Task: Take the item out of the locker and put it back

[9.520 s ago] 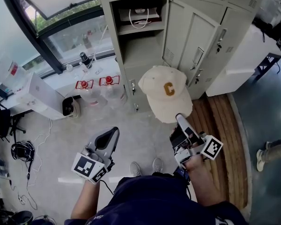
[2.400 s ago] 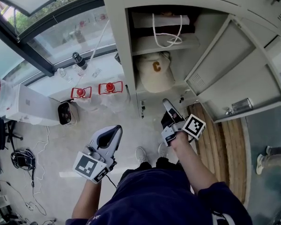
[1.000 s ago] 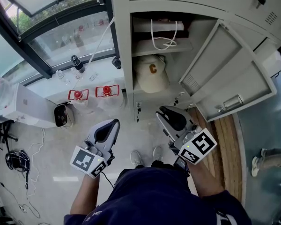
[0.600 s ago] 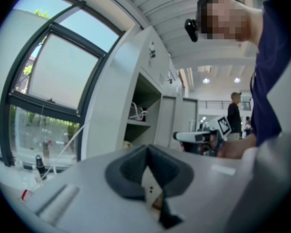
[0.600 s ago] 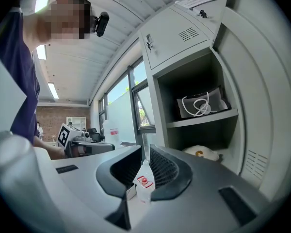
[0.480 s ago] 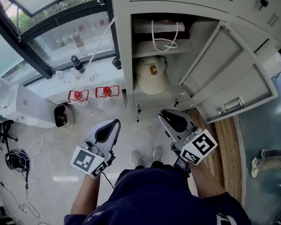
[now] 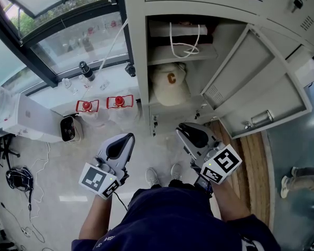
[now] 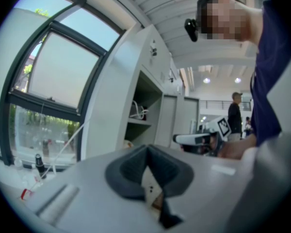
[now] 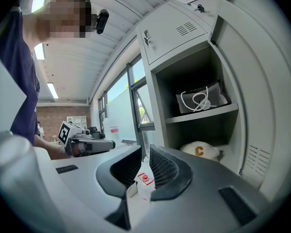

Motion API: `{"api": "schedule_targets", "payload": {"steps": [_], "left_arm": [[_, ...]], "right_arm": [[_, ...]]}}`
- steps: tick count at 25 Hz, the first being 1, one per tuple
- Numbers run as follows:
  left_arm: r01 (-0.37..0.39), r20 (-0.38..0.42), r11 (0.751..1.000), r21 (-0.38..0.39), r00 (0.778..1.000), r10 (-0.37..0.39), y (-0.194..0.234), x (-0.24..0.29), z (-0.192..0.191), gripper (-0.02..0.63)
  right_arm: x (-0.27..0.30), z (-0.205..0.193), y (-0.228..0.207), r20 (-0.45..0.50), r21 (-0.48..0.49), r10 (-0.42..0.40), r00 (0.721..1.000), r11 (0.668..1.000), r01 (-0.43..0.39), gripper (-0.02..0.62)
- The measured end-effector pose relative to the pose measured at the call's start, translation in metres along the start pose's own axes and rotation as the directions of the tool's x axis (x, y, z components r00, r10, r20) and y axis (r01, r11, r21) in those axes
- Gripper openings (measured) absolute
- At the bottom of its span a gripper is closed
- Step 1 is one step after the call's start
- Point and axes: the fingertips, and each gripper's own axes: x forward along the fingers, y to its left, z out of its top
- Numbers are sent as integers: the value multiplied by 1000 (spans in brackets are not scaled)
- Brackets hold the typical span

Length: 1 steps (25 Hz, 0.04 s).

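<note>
The cream cap (image 7: 170, 84) with a "C" lies on the lower shelf inside the open grey locker (image 7: 138, 51); the right gripper view also shows the cap (image 9: 200, 151). My right gripper (image 7: 184, 132) hangs below the locker opening, apart from the cap. Its jaws have just been closing and stand narrowly open, with nothing between them (image 9: 144, 152). To the left, my left gripper (image 7: 126, 139) is held level over the floor, shut and empty (image 8: 146, 148).
A dark bag with a white cord (image 7: 182, 33) sits on the locker's upper shelf. The locker door (image 7: 261, 88) stands swung out to the right. Two red-capped bottles (image 7: 119, 101) and a white box (image 7: 29, 116) stand at the left by the window. A person's shoes (image 7: 162, 174) are below.
The cap, held outside the locker by my right gripper in the earliest frame, now lies on the lower shelf. The right gripper has drawn back and its jaws have narrowed. The left gripper has stayed put.
</note>
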Motion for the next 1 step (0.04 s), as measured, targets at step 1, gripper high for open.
{"api": "schedule_targets", "payload": {"steps": [1], "left_arm": [[1,0,1000,1,1000,-1,0,0,0,3]], "right_arm": [[1,0,0,-1,1,1,1000,1000,-1,51]]}}
